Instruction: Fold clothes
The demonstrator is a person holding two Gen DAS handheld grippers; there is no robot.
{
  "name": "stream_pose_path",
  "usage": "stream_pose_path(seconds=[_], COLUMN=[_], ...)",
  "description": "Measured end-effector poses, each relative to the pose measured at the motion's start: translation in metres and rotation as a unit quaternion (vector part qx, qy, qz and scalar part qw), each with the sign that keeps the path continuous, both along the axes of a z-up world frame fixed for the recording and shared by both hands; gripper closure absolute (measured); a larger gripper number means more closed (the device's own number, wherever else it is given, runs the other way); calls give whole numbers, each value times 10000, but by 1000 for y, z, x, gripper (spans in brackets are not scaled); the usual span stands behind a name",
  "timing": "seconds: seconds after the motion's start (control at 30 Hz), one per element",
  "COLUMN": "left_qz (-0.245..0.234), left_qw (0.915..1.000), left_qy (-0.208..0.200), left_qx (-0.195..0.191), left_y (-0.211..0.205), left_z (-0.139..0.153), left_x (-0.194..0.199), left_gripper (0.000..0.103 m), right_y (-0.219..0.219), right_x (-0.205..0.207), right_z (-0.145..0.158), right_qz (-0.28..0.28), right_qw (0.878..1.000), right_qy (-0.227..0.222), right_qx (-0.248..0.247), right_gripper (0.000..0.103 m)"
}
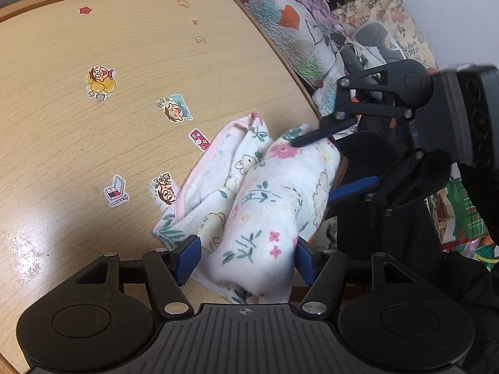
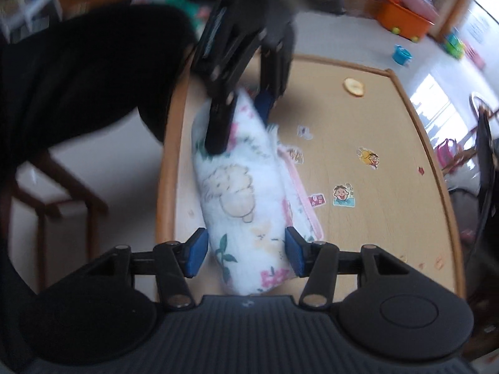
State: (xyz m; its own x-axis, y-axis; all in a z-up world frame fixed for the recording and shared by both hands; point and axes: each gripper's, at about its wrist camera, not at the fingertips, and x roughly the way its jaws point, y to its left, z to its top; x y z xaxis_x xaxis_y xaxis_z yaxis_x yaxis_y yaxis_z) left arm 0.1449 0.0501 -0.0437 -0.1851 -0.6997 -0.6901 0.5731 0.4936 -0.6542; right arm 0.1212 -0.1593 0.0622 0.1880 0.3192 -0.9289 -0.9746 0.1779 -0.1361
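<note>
A white cloth [image 1: 274, 187] printed with flowers and sheep, pink along one edge, lies bunched in a thick roll at the edge of the wooden table [image 1: 78, 140]. My left gripper [image 1: 247, 258] is open, its blue pads wide apart on either side of one end of the roll. My right gripper [image 1: 312, 171] straddles the other end, also open. In the right wrist view, which is blurred, the cloth [image 2: 237, 193] fills the gap of the right gripper [image 2: 245, 255], and the left gripper [image 2: 240, 131] stands over the far end.
Cartoon stickers [image 1: 101, 84] dot the table top [image 2: 374, 118]. Quilted bedding [image 1: 280, 25] lies past the far edge. A wooden chair [image 2: 62, 187] with dark fabric stands beside the table. An orange toy bin [image 2: 402, 20] sits on the floor.
</note>
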Motion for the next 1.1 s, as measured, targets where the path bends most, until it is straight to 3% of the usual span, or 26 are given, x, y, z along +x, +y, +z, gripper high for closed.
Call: stream_pose_path(seconds=[0.07,0.17,0.33,0.47,0.63,0.8,0.9,1.1], left_qz=[6,-91,-330,-328,79,517,1136,2278], left_qw=[10000,9995,9947,9846,9620,9539,9517,9454], left_qy=[-39,-279,-947,-1685,-2573,-2695,-2532,-2063], left_qx=[6,75,225,323,907,1217,1314,1086], left_y=[-1,1,7,9,7,-10,-6,10], left_z=[1,7,29,54,71,66,57,50], left_x=[6,4,-6,-18,-26,-27,-22,-13], left_gripper=[37,37,24,22,22,22,22,22], right_y=[6,6,-7,-14,-15,-16,-23,-40], right_x=[4,19,41,54,59,59,58,54], right_z=[-1,1,4,5,7,9,8,-6], right_qz=[-69,-457,-1042,-1410,-1535,-1691,-1992,-2952], right_qw=[9999,9977,9893,9817,9799,9786,9725,9430], right_qy=[42,500,990,1196,1132,962,926,819], right_qx=[-89,2,252,459,581,668,771,1299], right_gripper=[54,58,58,57,57,55,54,52])
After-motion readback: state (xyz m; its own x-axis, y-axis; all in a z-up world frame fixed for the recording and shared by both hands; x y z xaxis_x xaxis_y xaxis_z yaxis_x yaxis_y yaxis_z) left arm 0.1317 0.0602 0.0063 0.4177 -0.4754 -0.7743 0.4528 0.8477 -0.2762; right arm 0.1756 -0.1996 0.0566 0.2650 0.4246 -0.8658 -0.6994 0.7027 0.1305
